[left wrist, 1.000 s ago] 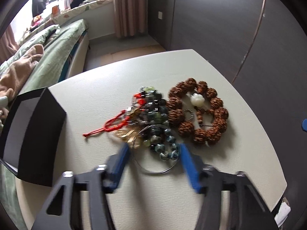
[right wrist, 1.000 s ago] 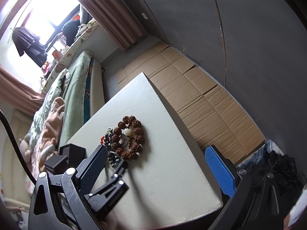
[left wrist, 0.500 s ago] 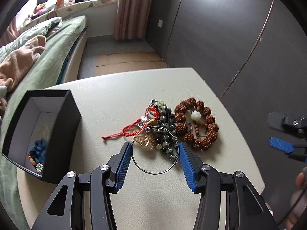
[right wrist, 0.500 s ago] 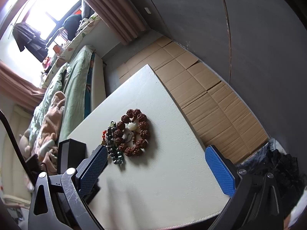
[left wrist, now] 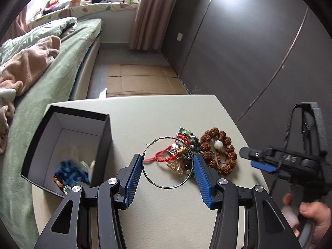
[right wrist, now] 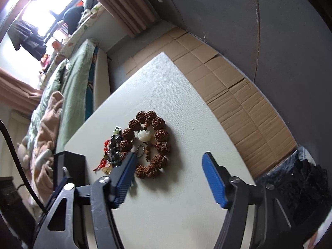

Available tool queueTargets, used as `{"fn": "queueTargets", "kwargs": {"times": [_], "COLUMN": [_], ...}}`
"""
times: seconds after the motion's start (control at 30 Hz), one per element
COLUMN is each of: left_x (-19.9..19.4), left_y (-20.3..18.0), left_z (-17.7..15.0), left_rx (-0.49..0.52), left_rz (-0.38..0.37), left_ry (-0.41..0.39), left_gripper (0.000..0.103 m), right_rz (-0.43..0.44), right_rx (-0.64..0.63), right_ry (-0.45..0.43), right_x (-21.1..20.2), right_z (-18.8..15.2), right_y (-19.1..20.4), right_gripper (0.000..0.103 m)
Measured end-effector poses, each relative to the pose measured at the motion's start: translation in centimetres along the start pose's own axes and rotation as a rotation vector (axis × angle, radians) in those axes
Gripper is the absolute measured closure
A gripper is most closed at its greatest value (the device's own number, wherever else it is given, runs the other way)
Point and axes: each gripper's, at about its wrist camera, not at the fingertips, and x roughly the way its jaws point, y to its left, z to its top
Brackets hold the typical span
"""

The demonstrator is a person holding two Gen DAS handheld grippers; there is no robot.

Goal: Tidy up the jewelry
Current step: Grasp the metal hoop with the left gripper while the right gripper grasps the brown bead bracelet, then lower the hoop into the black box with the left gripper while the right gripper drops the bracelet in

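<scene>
While clamped edge to edge between the ribbed blue pads of the left gripper (left wrist: pixel 167 155), a thin springy wire hoop (left wrist: pixel 166 187), spanning the whole gap and seemingly held off the counter (left wrist: pixel 166 114), though hard to be sure. Leftward of those fingers and close by, an open black box (left wrist: pixel 83 112): square, stiff-walled, white inside, blue beads (left wrist: pixel 70 174) already on its floor. Likely the next stop, so swing left and over the near rim, keeping the hoop level. Go gently on the squeeze, since smooth round wire between two pads could bow or spring out. Just beyond the fingertips, a tangle of red cord (left wrist: pixel 159 156), dark glassy beads (left wrist: pixel 192 139) and something gilt, too knotted to sort by eye. Right of that and touching it, a seed bracelet (left wrist: pixel 225 169) of knobbly brown lumps around a white carved bead (left wrist: pixel 217 144). Ahead of the right gripper (right wrist: pixel 170 155), fingers wide apart and holding nothing, that same seed bracelet, nearer its left finger; clearly the closer hand for it. Round, so no long axis to align with; better to straddle one side of the ring than the whole.
</scene>
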Motion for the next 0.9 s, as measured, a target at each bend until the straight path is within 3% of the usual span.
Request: {"fn": "queueTargets", "kwargs": {"times": [0.23,0.43,0.6,0.67,0.73,0.77,0.9], "left_x": [-0.6,-0.7,-1.2,-1.5,-1.7,-1.8,-2.7], "left_y": [2.3,3.6,4.5,4.7,4.8,4.9,5.1], "left_z": [1.2,2.0,2.2,2.2,2.1,1.9,1.6], "left_rx": [-0.046,-0.074,-0.105,-0.110,-0.112,-0.111,-0.112], "left_rz": [0.001,0.004,0.002,0.004,0.008,0.010,0.019], "left_ry": [-0.016,-0.024,-0.027,-0.032,-0.033,-0.033,-0.044], "left_gripper": [0.051,0.051,0.051,0.051,0.051,0.051,0.051], "right_rz": [-0.060,-0.133,-0.171,-0.206,-0.258,-0.253,-0.210], "right_rx": [-0.038,-0.128,-0.191,-0.237,-0.292,-0.305,-0.283], "right_ry": [0.002,0.009,0.000,-0.004,-0.004,-0.003,0.009], "right_x": [1.7,3.3,4.0,4.3,4.4,4.4,3.6], "right_z": [1.0,1.4,1.1,0.7,0.2,0.0,-0.3], "right_y": [1.4,3.2,4.5,5.4,6.3,6.5,6.1], "right_gripper": [0.045,0.058,0.059,0.059,0.066,0.075,0.077]}}
